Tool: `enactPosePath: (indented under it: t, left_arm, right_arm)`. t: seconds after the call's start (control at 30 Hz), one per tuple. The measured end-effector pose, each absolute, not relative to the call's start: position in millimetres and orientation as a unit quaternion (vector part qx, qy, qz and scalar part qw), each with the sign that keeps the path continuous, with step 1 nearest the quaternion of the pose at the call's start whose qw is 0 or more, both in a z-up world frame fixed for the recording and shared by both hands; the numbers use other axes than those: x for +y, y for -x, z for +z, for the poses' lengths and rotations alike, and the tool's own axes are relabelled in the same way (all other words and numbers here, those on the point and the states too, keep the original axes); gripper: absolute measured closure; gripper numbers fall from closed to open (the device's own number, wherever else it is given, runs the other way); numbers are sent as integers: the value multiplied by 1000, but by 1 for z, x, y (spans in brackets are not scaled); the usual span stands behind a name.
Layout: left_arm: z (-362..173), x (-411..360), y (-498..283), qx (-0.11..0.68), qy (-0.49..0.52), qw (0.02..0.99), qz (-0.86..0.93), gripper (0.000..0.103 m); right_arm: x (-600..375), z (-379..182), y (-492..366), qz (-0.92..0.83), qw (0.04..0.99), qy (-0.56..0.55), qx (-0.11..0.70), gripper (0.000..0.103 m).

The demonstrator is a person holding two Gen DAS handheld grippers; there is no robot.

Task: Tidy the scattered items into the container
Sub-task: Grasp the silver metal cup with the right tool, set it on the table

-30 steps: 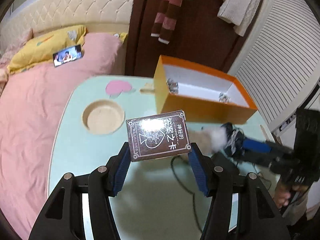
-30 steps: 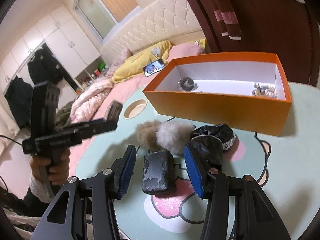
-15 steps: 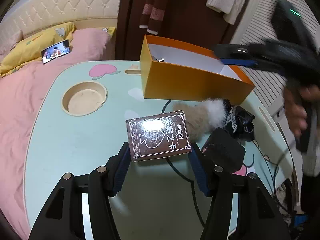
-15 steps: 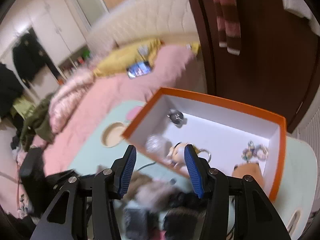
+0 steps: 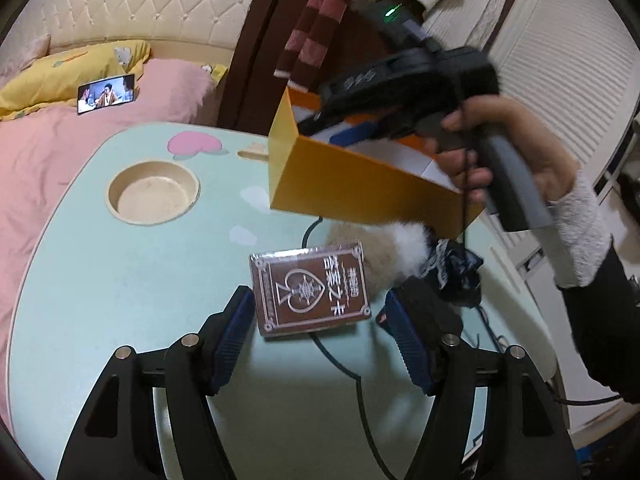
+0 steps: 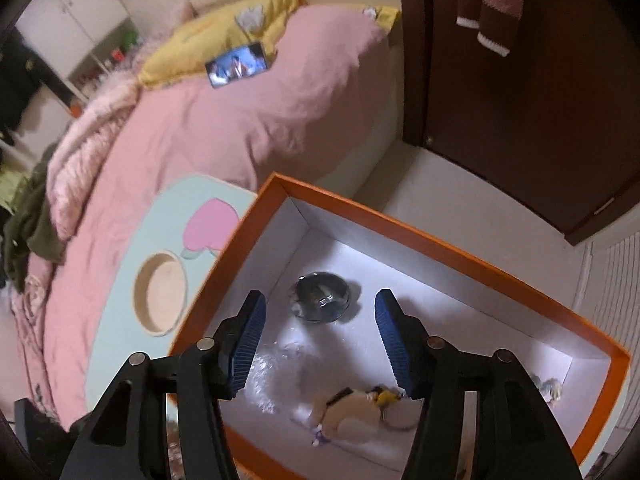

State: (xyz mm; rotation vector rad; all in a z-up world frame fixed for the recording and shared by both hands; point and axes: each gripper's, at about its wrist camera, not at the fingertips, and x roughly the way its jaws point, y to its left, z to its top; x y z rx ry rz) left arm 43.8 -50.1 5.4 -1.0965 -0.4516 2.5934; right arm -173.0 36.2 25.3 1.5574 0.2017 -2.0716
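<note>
Bedside on the mint table, the card box lies unclamped between the spread left gripper, while the right gripper, spread and empty, is held over the orange container, seemingly for dropping.

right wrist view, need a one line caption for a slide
Open right tongs hovering empty over the orange box, with a glass ball and a plush keychain already inside.

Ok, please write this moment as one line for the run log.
left tool: open, card box between fingers | right tool: open, empty, over orange box | fur pompom: on table
</note>
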Motion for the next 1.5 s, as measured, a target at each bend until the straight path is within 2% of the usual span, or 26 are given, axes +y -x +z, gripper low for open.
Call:
enactPosePath:
  t: [0.1, 0.13, 0.17, 0.37, 0.53, 0.7, 0.83, 1.07, 1.17, 1.33, 1.5]
  left_arm:
    - [5, -54, -43, -168, 382, 143, 897, 34]
    - [5, -55, -42, -172, 382, 144, 896, 34]
    - [5, -56, -43, -177, 381, 147, 896, 34]
    - [13, -55, -51, -185, 358, 208, 891, 34]
    - [16, -48, -52, -171, 361, 215, 891, 34]
    - [19, -45, -55, -171, 354, 248, 886, 34]
    - [21, -40, -58, -161, 361, 269, 878, 34]
    - [16, -40, -65, -177, 378, 245, 875, 34]
    - [15, -43, -68, -186, 385, 232, 874, 28]
    - [21, -47, -68, -188, 384, 219, 877, 27]
    - [40, -54, -56, -196, 372, 222, 880, 27]
  right_arm:
    - [30, 16, 172, -760, 268, -584, 98, 49]
    - [29, 14, 171, -760, 267, -583, 107, 54]
    - [28, 12, 171, -761, 266, -580, 117, 67]
    - [35, 14, 168, -771, 274, -564, 108, 68]
    - [48, 39, 156, -797, 282, -529, 72, 68]
    - [75, 78, 116, -817, 314, -482, 36, 67]
    - [95, 87, 79, -821, 330, -466, 26, 67]
    - [129, 67, 19, -815, 332, -475, 11, 67]
    - [137, 52, 2, -807, 333, -488, 6, 67]
    - [149, 39, -12, -817, 317, -482, -7, 67]
    - [141, 38, -29, -837, 304, -451, 57, 67]
